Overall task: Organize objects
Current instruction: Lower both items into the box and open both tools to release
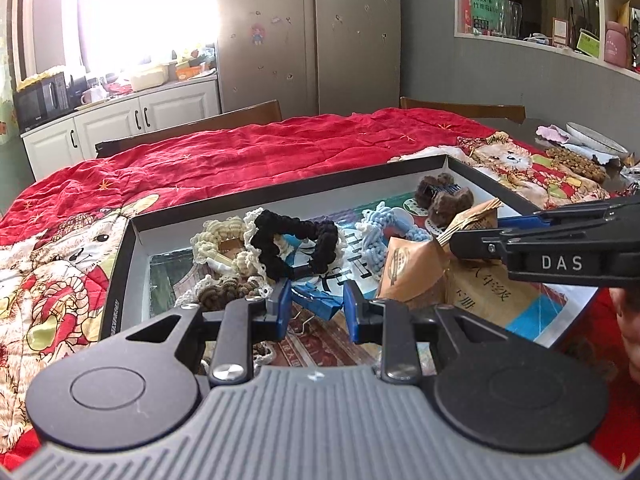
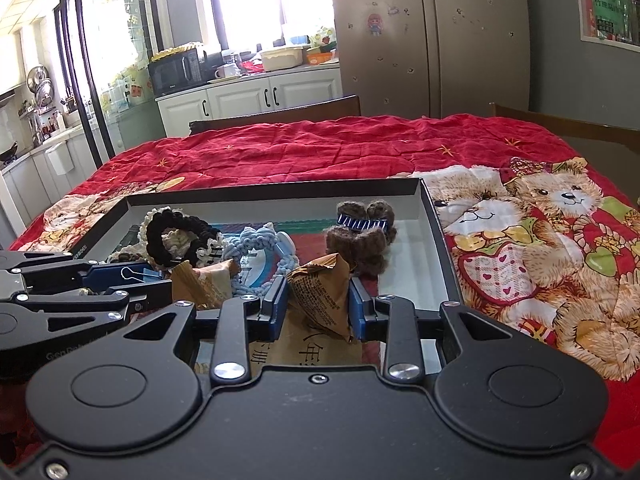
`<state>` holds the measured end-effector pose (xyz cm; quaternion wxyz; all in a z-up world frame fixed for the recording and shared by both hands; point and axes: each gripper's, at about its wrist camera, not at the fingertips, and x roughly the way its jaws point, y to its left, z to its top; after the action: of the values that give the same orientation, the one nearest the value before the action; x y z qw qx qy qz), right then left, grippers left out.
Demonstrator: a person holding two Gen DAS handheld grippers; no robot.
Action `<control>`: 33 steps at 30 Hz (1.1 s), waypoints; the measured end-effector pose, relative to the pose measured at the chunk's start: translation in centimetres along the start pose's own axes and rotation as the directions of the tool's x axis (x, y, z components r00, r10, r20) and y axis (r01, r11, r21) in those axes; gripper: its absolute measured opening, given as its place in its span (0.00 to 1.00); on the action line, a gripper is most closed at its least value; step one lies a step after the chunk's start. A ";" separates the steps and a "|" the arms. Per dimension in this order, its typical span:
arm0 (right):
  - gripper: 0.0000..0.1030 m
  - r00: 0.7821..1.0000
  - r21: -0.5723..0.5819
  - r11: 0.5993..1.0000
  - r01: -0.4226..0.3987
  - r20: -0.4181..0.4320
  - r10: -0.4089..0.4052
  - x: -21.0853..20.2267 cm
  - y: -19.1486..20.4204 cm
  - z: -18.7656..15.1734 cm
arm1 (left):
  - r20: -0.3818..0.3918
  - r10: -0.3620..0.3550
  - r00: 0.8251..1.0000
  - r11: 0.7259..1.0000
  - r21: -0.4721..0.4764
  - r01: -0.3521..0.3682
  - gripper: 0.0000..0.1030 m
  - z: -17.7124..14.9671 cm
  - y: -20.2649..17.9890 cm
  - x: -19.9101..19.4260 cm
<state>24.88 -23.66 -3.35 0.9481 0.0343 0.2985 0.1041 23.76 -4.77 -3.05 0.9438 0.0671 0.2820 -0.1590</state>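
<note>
The left gripper [image 1: 315, 306] is held low and nearly level over the near edge of the black box [image 2: 436, 216], pointing into it. Its blue fingers [image 1: 280, 307] are closed on a blue binder clip [image 1: 320, 304], whose wire handle shows just under the left finger (in the right wrist view the same clip [image 2: 134, 274] sits between those fingers, coming in from the left). Just ahead of this claw lies a black scrunchie [image 1: 298, 240] on a cream crocheted piece [image 1: 224, 240], with a light blue knitted piece [image 1: 374, 232] ahead and to its right.

The right gripper [image 2: 318, 304] also reaches in low from the near side, tilted slightly downward, its body crossing the left wrist view from the right edge. Its jaws are clamped on a brown paper packet [image 2: 322, 300], which stands upright between the pads, its crimped top pointing away from the camera. A second brown packet [image 2: 204, 280] lies just left of this claw, between the two grippers. Ahead and a little right sits a brown fuzzy hair clip [image 2: 360, 232] with a blue comb. Beyond the box and to the claw's right spreads the red bear-print cloth [image 2: 520, 240].
</note>
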 end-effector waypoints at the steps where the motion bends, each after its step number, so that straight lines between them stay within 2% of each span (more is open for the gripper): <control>1: 0.30 1.000 -0.001 1.000 0.001 0.001 -0.001 0.0 0.0 0.0 | -0.001 0.001 1.000 1.000 0.002 -0.001 0.31 0.0 0.0 0.0; 32: 0.35 1.000 0.010 1.000 -0.001 0.001 0.001 0.2 -0.3 0.0 | 0.001 0.007 1.000 1.000 0.016 -0.007 0.36 0.0 -0.4 -0.1; 33: 0.36 1.000 0.012 1.000 0.001 0.004 -0.002 0.2 -0.3 0.0 | 0.005 0.007 1.000 1.000 0.016 -0.007 0.41 0.0 -0.4 -0.2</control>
<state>25.05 -23.89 -3.48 0.9485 0.0399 0.2974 0.1016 23.53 -5.12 -2.95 0.9445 0.0752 0.2782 -0.1579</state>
